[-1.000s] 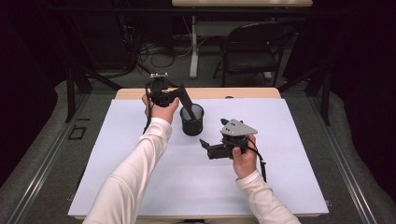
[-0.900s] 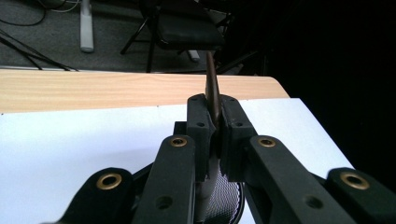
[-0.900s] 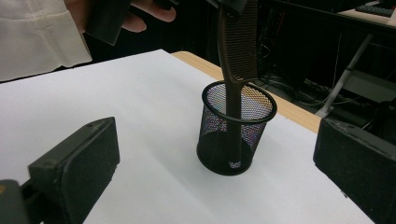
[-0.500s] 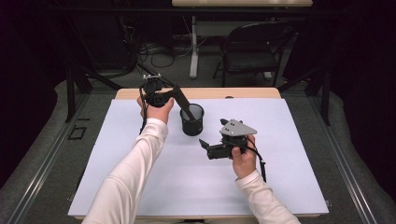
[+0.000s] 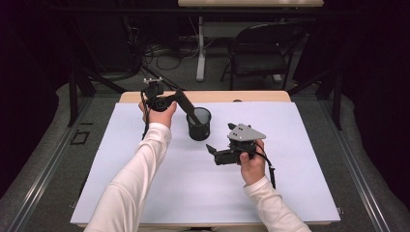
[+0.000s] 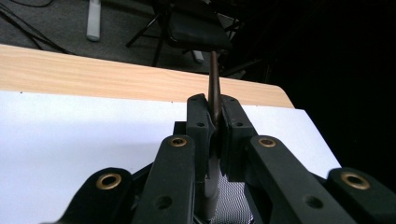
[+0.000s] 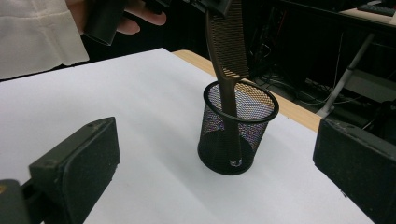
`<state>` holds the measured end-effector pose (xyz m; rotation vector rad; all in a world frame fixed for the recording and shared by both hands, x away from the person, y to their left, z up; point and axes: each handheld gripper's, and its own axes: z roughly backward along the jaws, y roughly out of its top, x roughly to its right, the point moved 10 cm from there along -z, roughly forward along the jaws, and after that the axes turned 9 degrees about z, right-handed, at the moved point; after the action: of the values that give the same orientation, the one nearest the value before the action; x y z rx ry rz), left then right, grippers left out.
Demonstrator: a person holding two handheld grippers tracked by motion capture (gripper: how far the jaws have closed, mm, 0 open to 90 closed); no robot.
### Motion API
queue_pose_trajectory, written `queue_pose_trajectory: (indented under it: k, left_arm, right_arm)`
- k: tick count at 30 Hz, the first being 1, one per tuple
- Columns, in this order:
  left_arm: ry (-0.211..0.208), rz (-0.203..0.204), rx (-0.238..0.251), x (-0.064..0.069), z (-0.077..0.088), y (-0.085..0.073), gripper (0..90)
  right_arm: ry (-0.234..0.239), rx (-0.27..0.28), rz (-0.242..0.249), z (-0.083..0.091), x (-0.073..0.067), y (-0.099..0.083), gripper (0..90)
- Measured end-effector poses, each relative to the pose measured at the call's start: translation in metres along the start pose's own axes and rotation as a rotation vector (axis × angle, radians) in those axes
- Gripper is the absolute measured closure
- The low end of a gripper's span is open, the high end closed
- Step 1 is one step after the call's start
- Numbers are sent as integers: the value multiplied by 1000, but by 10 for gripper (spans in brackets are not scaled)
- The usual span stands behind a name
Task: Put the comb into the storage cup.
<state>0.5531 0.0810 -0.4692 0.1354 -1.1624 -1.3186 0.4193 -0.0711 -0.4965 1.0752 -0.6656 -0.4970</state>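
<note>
The white-covered tabletop [image 5: 290,193] carries one thing, a black mesh cup [image 5: 199,123] standing upright a little toward the far edge, left of centre. The right gripper [image 5: 212,151] sits low beside it on the near side, jaws wide apart and holding nothing. The left gripper [image 5: 186,102] hangs above the cup, jaws clamped on the toothed end of a brown comb [image 7: 227,60], whose handle reaches down inside to the cup's bottom. My worry is the cup: it looks light, and nothing steadies it. A sideways push through the slanted comb could tip it. Let go now, the tall comb may lean on the rim and topple it.
</note>
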Motion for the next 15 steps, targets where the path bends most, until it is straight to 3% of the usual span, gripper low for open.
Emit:
queue_pose_trajectory:
  k: [15]
  left_arm:
    - [17,13,4,-12,1,1,828]
  right_arm:
    - [0,-2,-1,-1,0,-1,4]
